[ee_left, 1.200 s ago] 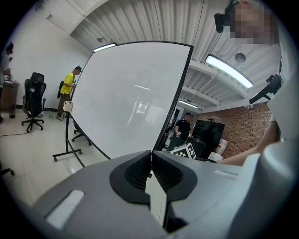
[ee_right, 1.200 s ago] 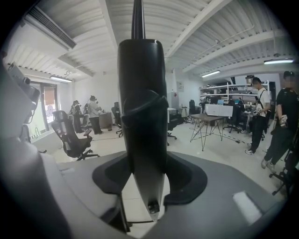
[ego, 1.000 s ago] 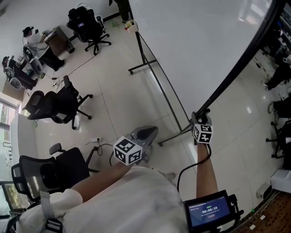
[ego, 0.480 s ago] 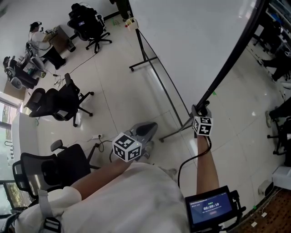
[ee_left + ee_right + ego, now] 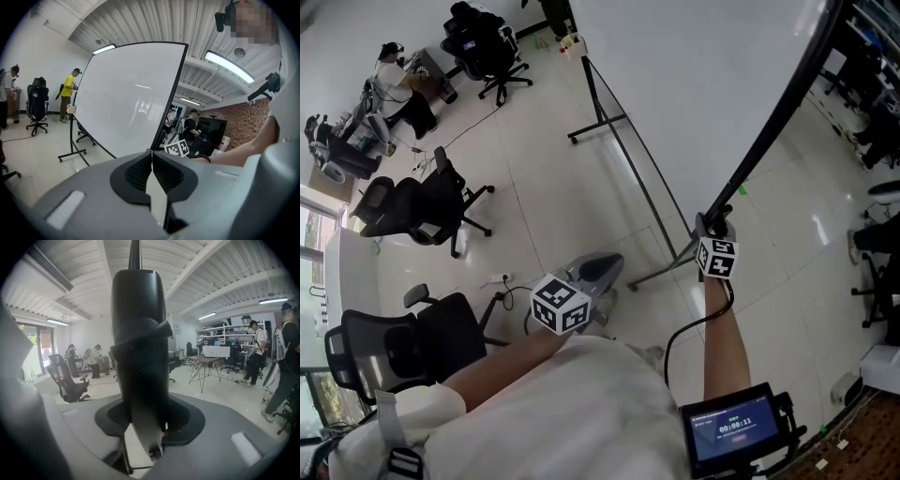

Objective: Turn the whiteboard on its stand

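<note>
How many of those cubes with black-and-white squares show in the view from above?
2. One cube sits on the left gripper, near the picture's middle; the other cube sits on the right gripper, at the whiteboard's dark edge. None looks hidden.

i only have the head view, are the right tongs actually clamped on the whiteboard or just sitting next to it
observer: clamped. In the right gripper view the right tongs are shut on the black whiteboard frame, which fills the gap between the pads.
operator: ok and the left tongs, holding anything
observer: no. The left gripper view shows the left tongs shut on nothing, pointing at the whiteboard from a distance.
operator: anyone near the far side of the board
observer: yes. The left gripper view shows a person in a yellow shirt standing by the far edge.
</note>
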The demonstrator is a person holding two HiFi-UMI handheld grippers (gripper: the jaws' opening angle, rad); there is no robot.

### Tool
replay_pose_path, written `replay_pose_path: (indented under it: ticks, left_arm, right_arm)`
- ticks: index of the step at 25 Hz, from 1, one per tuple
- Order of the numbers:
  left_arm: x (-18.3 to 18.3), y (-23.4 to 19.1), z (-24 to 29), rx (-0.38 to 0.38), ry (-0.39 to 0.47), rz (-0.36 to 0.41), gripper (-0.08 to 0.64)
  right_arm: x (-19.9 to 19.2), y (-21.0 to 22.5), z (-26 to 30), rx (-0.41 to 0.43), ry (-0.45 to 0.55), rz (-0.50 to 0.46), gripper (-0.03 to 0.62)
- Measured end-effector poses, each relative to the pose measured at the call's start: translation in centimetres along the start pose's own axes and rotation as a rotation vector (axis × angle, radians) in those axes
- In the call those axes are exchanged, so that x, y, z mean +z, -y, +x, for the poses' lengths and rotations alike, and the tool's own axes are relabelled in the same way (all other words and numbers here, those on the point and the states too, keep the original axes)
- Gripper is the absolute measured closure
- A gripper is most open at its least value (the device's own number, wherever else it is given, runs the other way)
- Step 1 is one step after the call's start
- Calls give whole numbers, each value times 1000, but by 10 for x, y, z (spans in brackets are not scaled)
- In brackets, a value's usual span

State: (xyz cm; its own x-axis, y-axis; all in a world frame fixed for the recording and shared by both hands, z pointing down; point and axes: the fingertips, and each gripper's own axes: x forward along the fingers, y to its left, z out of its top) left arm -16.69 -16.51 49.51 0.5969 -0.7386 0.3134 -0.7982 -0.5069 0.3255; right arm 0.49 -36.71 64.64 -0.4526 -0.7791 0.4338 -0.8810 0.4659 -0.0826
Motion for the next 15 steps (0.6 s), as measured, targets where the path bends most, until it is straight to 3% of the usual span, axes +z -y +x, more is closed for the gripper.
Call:
replay_pose_path:
  ticks: [15]
  left_arm:
    - [9,7,-1,-8,20,17,534]
  right_arm:
    - [-3,6,-4,10,-4,1,416]
